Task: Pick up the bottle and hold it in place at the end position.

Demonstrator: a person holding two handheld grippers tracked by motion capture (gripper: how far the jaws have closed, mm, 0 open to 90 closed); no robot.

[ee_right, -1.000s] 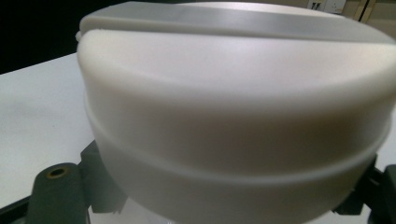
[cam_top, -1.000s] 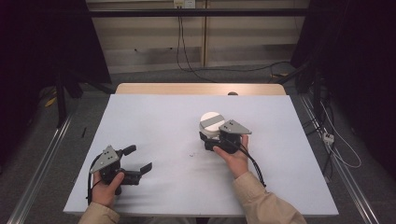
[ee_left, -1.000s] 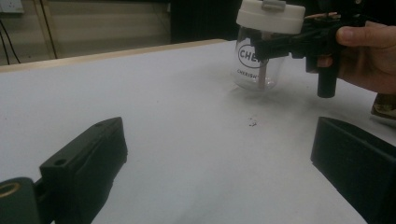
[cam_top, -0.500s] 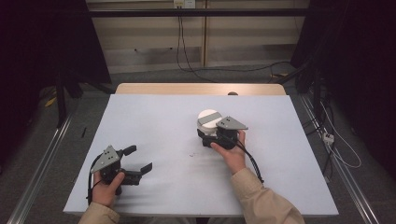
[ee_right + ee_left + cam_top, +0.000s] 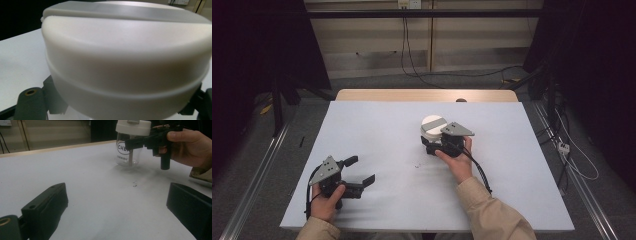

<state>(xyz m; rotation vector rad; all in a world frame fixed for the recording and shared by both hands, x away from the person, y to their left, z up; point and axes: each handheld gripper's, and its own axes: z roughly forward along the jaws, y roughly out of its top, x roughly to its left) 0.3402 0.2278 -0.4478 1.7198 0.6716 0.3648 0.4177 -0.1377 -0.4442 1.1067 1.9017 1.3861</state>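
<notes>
From my remote seat the high view was evenly lit from overhead, the white table (image 5: pixel 377 135) bright against surroundings that fell to near black at the left and right edges of the frame, and only soft, short shadows lay under the hands at the bottom. In the left gripper view the light was dimmer and warmer, the near black jaws at the lower corners were blurred, and the clear jar (image 5: pixel 128 155) with its white lid (image 5: pixel 133 127) at upper centre stood sharper, with a faint grey shadow beneath it. In the right gripper view that lid (image 5: pixel 125 57) sat so close that it was soft and out of focus, with a gentle sheen along its top edge and a dark upper left corner.
</notes>
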